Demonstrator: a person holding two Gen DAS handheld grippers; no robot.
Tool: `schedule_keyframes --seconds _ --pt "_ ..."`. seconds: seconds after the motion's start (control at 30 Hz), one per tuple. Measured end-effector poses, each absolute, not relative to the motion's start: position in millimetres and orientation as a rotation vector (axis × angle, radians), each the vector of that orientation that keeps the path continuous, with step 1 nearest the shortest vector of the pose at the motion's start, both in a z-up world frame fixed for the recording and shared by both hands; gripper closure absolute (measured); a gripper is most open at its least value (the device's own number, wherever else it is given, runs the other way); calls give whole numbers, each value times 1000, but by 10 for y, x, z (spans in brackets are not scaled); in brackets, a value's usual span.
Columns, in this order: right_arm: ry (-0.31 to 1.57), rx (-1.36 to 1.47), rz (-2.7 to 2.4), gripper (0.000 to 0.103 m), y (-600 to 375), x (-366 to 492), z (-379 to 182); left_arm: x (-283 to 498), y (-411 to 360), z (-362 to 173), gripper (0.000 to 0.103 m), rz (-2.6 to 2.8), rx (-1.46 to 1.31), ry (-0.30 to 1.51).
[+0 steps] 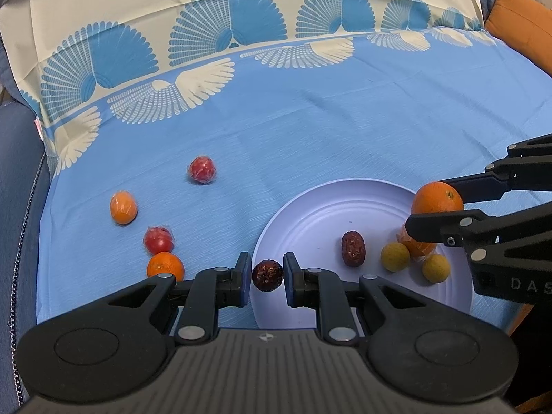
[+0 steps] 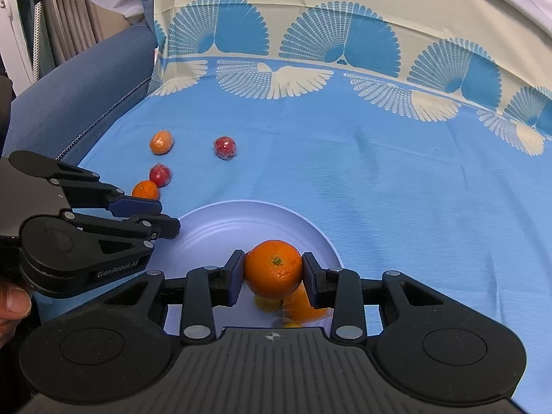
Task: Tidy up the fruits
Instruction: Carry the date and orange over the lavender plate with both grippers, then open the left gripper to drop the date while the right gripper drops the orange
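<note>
- On the blue cloth [image 1: 310, 131] at my 9 o'clock lie 4 loose fruits: a wrapped orange one [image 1: 123, 207], a red one [image 1: 203, 169] farther off toward 11, another red one [image 1: 158, 239] nearer, and a bare orange [image 1: 165, 266] touching it
- My left tongs [image 1: 267, 275] sit over the plate's [image 1: 310, 207] near-left rim; a dark red date [image 1: 267, 275] is between the pads with slim gaps either side, so I cannot tell if they grip it
- On the plate: a second date [image 1: 353, 248] at centre, 2 yellow-green round fruits [image 1: 395, 256] and a wrapped orange piece [image 1: 419, 247] toward 3 o'clock
- My right tongs [image 2: 273, 269] are closed part-way on a big orange [image 2: 273, 268], both pads pressing its sides, above the plate's right side
</note>
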State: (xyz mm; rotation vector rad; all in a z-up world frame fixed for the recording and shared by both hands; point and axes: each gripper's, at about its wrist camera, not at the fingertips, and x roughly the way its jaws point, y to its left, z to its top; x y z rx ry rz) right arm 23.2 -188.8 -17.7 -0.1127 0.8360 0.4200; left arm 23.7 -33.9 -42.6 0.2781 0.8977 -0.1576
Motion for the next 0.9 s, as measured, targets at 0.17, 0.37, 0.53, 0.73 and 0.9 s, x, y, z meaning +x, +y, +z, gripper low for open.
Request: schedule_keyframes --seconds 0.17,0.37,0.53,0.73,0.9 --pt "835 -116 420 65 -1883 224 -174 236 -350 -421 82 -158 281 897" --pt "838 -118 419 65 -1881 223 -169 227 -355 -422 82 -163 285 897" --pt "840 -116 419 65 -1887 226 -167 221 -361 -424 82 -166 289 897" --pt "842 -128 411 63 -1880 232 -170 222 -370 -426 74 -165 290 898" --pt "829 -131 390 48 -1882 230 -164 231 -370 -423 73 -167 292 898"
